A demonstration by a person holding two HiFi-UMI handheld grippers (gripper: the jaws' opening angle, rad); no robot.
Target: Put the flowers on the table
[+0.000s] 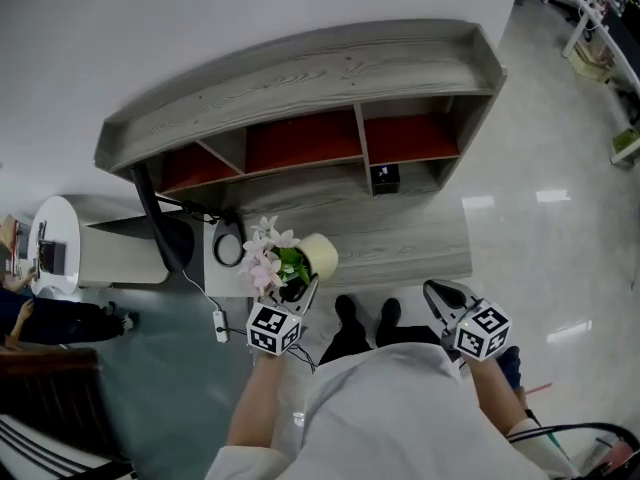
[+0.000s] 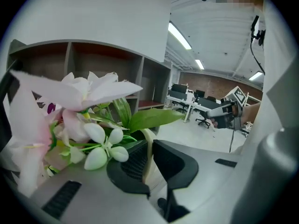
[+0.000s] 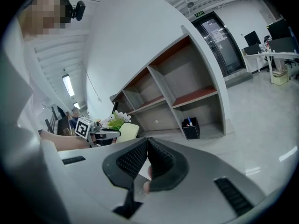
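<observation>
Pink and white flowers with green leaves stand in a pale yellow pot. My left gripper is shut on the pot's rim and holds it in the air above the front left part of the grey wooden table. In the left gripper view the blossoms fill the left side, and the thin pot wall sits clamped between the two black pads. My right gripper hangs to the right near the table's front edge, shut and empty. The right gripper view shows its jaws closed together, with the flowers off to the left.
The table carries a hutch with red-backed shelf compartments. A small black pen holder stands under the shelves. A black lamp arm and cable sit at the table's left end. A round white table with seated people is at far left.
</observation>
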